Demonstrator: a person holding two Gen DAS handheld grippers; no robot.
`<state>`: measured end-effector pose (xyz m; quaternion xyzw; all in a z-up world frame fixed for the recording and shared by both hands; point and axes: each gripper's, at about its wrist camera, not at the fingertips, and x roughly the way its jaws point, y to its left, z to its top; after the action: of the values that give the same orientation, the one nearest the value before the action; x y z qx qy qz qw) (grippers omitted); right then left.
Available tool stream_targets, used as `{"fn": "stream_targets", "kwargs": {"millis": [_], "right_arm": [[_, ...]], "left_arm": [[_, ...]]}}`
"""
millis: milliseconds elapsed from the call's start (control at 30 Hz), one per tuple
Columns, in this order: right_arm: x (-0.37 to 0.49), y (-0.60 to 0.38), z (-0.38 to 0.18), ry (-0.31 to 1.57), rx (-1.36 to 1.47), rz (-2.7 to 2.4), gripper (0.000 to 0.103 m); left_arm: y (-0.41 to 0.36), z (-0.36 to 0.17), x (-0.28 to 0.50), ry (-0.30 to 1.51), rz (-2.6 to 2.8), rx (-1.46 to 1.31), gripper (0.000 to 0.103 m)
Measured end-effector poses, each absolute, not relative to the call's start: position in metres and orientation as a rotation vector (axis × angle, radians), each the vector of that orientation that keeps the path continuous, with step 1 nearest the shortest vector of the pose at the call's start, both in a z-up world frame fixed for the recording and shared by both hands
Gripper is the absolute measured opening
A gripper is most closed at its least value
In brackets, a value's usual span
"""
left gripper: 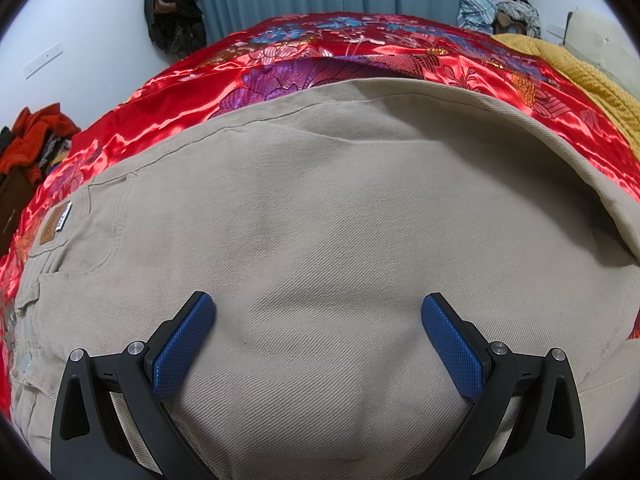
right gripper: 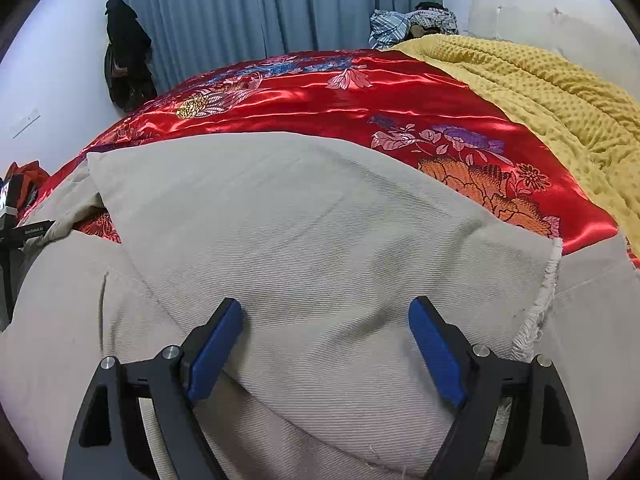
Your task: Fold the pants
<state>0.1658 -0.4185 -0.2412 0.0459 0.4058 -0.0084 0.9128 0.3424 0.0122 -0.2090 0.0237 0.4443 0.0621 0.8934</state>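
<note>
Pants (left gripper: 320, 208) half folded; both claws spread, pinching nothing.
Your right gripper (right gripper: 325, 312) sits lower centre; the slick red satin cover (right gripper: 360, 96) may let the fold slide.

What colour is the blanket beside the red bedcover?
Mustard yellow blanket, clearest in the right wrist view.

Pants (left gripper: 320, 216): beige twill, brown waistband patch at my left. Lay spread on red floral satin bedspread (left gripper: 168, 120). One leg (right gripper: 304, 232) lay folded across other; frayed hem (right gripper: 540, 304) at my right.
</note>
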Motion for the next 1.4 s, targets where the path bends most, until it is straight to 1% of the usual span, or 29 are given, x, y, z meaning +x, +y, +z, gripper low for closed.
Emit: {"fn": "stream_targets", "kwargs": {"millis": [1400], "right_arm": [[0.1665,-0.4167,-0.241,0.839,0.084,-0.021,0.087]], "left_arm": [[0.012,-0.2091,0.3425,0.921,0.13,0.049,0.103]]}}
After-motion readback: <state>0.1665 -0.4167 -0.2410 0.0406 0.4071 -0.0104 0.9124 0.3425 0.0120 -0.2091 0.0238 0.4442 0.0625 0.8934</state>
